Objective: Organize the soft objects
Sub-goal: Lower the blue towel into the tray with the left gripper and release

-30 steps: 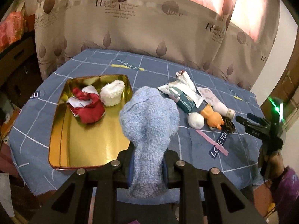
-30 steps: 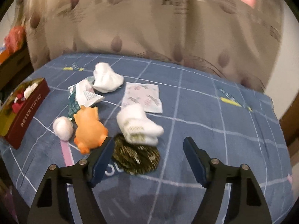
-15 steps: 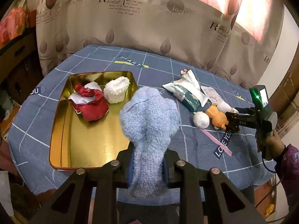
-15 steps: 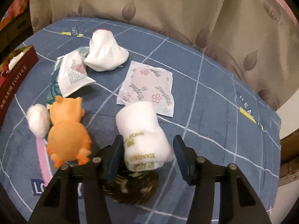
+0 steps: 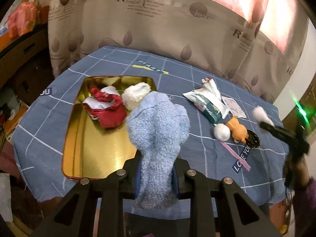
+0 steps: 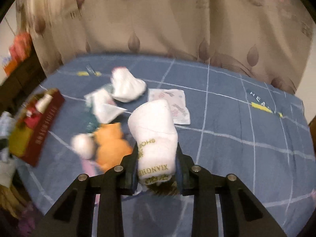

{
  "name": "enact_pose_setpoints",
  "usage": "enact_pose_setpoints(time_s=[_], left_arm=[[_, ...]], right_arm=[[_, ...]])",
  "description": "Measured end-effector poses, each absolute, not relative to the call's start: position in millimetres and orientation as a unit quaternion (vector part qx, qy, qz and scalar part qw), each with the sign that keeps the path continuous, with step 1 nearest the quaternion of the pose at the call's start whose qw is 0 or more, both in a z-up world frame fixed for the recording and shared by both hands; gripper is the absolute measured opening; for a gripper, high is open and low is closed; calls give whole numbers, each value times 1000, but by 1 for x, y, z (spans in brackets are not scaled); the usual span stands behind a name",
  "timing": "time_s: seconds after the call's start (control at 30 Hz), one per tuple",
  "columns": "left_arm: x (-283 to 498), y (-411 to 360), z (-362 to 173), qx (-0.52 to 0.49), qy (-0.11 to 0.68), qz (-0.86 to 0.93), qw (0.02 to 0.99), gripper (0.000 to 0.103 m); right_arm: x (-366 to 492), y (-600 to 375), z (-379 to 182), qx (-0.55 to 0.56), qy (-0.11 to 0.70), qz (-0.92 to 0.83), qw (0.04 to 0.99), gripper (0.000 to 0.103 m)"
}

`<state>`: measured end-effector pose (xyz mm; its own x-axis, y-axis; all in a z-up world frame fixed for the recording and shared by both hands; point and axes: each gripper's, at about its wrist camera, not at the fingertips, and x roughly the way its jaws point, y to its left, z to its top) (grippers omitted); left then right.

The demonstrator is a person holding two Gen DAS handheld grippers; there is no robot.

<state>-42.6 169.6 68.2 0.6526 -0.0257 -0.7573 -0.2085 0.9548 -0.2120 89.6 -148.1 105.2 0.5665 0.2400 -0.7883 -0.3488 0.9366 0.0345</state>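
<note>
My left gripper (image 5: 157, 175) is shut on a fuzzy light-blue sock (image 5: 158, 130), held above the near edge of the gold tin tray (image 5: 94, 154). In the tray lie a red-and-white cloth (image 5: 107, 108) and a fluffy white sock (image 5: 136, 96). My right gripper (image 6: 157, 169) has its jaws closing on a rolled white sock with gold lettering (image 6: 156, 130), and the pads press its sides. In the left wrist view that white roll (image 5: 260, 114) hangs above the table at the far right.
On the blue checked cloth lie an orange plush toy (image 6: 112, 144), a small white ball (image 6: 83, 145), a torn packet (image 5: 209, 102), another white sock (image 6: 126, 86), a flowered sachet (image 6: 177, 102) and a dark scouring pad (image 5: 252, 140). A curtain hangs behind the table.
The right jaws came in from wide apart onto the white roll and lifted it off the dark pad. The left gripper kept its hold on the blue sock.
</note>
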Motion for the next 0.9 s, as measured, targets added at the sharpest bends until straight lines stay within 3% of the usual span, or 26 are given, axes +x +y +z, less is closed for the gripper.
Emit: enact_pose_setpoints(time_s=[0.43,0.9], left_arm=[[-43,244,69,-114,425,141,887,25],[3,245,33,-86,462,132,873,25]], right_arm=[[6,-148,122,20,409,213,887,27],[-3,-120,126,22,409,248,878,27]])
